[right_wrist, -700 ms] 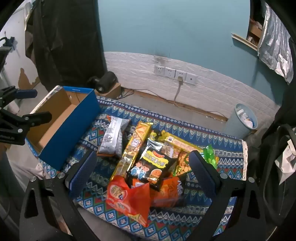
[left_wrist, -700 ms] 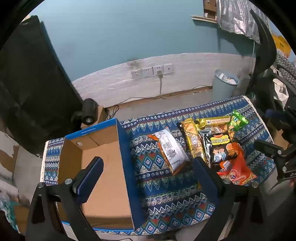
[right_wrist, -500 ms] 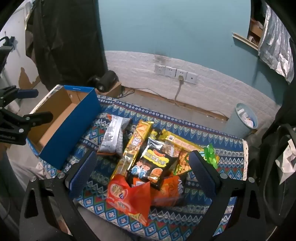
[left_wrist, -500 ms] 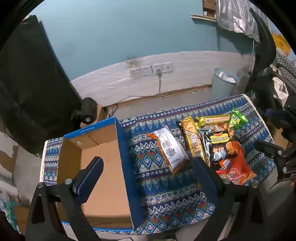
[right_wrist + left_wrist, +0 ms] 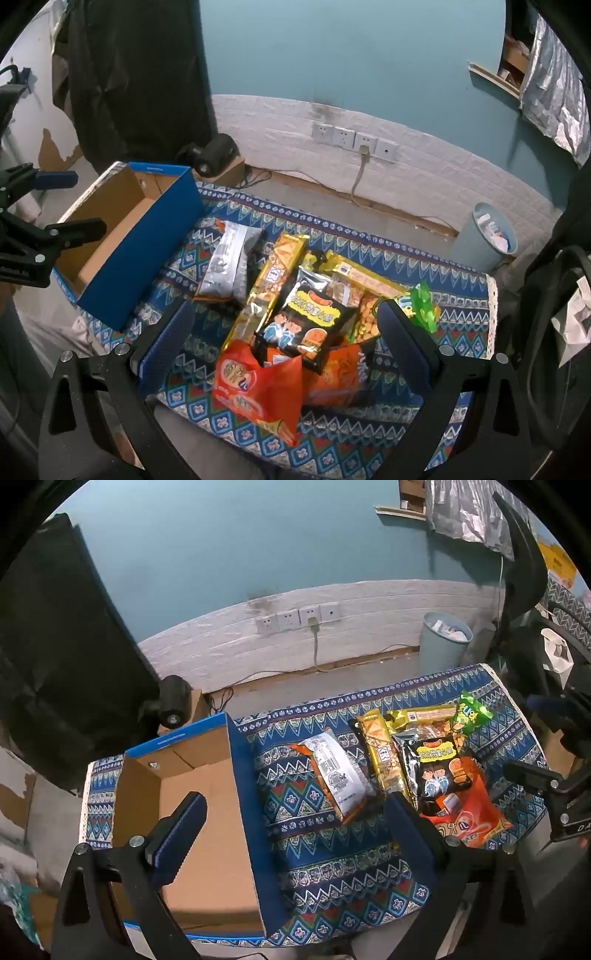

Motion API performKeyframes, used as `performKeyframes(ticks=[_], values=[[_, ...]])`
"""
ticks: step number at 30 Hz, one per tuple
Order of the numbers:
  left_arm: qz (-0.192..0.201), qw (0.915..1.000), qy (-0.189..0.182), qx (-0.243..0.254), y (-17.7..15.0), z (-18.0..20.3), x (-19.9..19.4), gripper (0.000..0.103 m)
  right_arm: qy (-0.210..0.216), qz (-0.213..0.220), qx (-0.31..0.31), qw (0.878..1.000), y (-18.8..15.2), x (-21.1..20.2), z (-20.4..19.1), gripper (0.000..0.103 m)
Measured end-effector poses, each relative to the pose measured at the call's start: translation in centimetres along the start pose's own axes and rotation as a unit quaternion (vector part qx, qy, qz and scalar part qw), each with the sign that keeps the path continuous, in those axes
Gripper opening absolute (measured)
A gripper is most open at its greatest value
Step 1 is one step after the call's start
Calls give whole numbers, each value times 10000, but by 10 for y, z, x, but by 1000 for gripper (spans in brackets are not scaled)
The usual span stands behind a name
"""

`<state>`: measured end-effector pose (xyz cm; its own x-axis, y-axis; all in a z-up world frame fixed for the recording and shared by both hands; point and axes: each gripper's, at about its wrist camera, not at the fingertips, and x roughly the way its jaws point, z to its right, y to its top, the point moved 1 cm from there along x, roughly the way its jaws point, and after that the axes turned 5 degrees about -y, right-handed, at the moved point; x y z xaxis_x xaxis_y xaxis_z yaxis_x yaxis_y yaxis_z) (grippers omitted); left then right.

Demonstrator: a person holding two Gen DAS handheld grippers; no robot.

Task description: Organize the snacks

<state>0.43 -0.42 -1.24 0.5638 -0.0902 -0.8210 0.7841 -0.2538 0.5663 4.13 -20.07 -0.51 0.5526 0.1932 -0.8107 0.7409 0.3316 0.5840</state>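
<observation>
Snack packets are lying in an overlapping pile on a table covered by a blue patterned cloth (image 5: 332, 864). A silver packet (image 5: 338, 775) is sitting apart at the pile's left edge, nearest the open blue cardboard box (image 5: 207, 812), which is showing only its bare brown floor. A long gold packet (image 5: 273, 284), a black packet with cartoon figures (image 5: 306, 325), an orange-red bag (image 5: 258, 384) and a small green packet (image 5: 423, 306) are crowding together. The left gripper (image 5: 291, 834) is hovering above the box edge and cloth, jaws spread wide, gripping nothing. The right gripper (image 5: 284, 347) is hanging over the pile, jaws likewise spread. A grey bin (image 5: 487, 236) is standing by the wall.
</observation>
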Motion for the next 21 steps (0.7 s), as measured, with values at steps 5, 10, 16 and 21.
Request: performKeyframes(ticks=[5, 10, 16, 21], values=[[-7, 10000, -1, 6, 0, 0, 0, 98, 23, -15, -6, 10000, 0, 1, -2, 98], [-22, 10000, -9, 29, -2, 0, 1, 98, 29, -46, -22, 10000, -2, 3, -2, 98], [-55, 10000, -16, 35, -4, 0, 3, 98, 29, -66, -24, 10000, -3, 3, -2, 98], [-95, 9999, -32, 34, -5, 0, 5, 98, 46, -74, -40, 10000, -4, 3, -2, 98]])
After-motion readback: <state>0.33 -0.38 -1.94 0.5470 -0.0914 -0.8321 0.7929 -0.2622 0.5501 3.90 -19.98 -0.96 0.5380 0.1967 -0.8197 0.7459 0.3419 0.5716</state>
